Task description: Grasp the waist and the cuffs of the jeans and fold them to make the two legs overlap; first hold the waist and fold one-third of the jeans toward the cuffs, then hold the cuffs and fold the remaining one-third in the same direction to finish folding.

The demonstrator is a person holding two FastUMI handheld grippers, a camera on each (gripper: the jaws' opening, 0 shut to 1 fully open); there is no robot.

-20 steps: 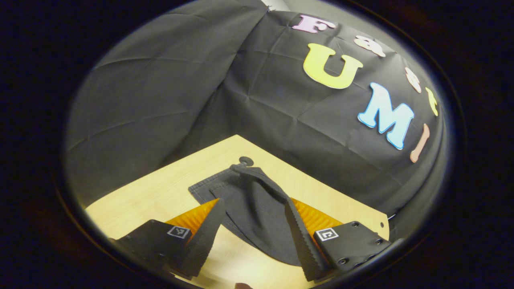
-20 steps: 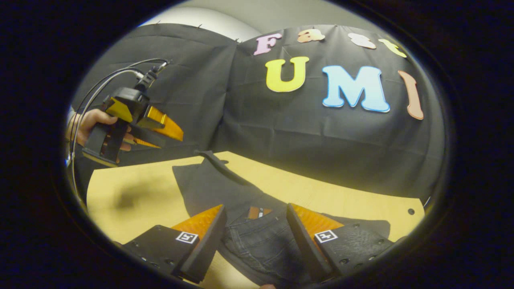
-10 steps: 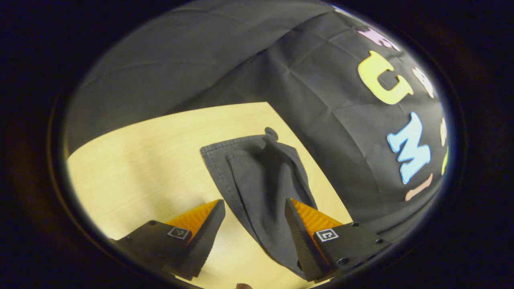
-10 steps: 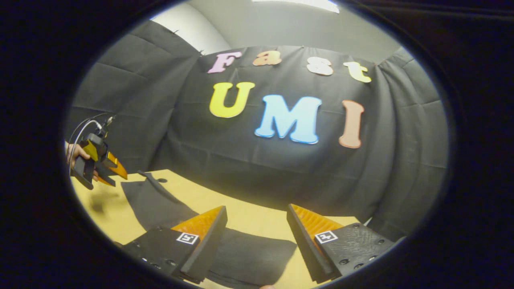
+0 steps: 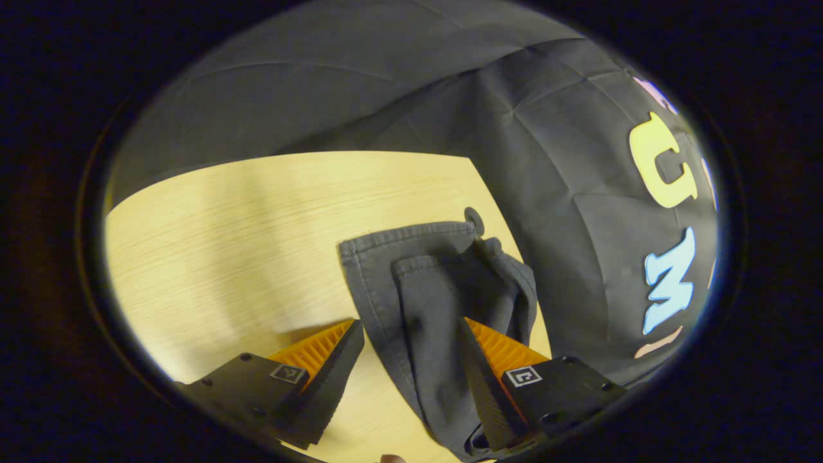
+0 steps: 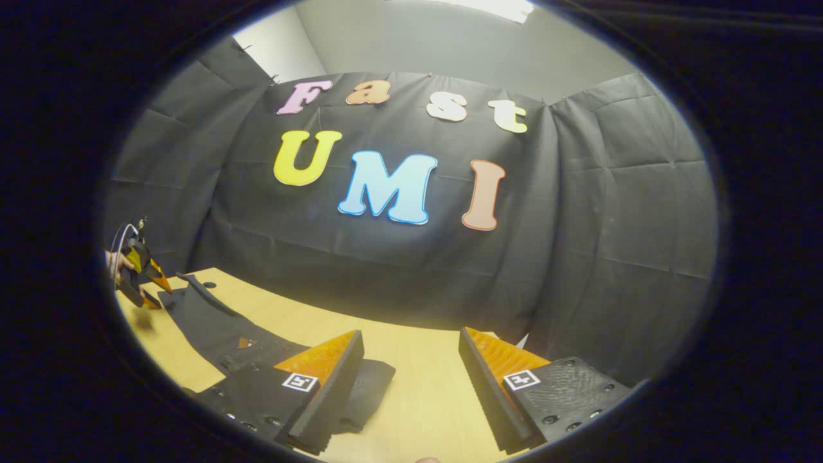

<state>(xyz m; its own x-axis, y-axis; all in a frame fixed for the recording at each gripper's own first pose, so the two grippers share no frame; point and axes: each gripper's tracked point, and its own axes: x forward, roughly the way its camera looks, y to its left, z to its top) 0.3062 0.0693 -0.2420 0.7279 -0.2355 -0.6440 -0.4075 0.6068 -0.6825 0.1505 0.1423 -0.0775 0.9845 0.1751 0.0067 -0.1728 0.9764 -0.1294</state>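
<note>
Both grippers, left gripper (image 5: 408,360) and right gripper (image 6: 411,379), spread wide, holding nothing; pinch both stacked jeans (image 5: 431,289) cuffs squarely.

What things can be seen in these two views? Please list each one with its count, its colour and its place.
jeans: one pair, dark grey, lying on the table, cuffs toward the left tool
table: one, light wood, under the jeans
booth wall: black cloth, behind the table
left tool: one, open, over the cuff end of the jeans; also seen far left in the right gripper view
right tool: one, open, over the table beside the jeans
hand: one, holding the left tool
</note>
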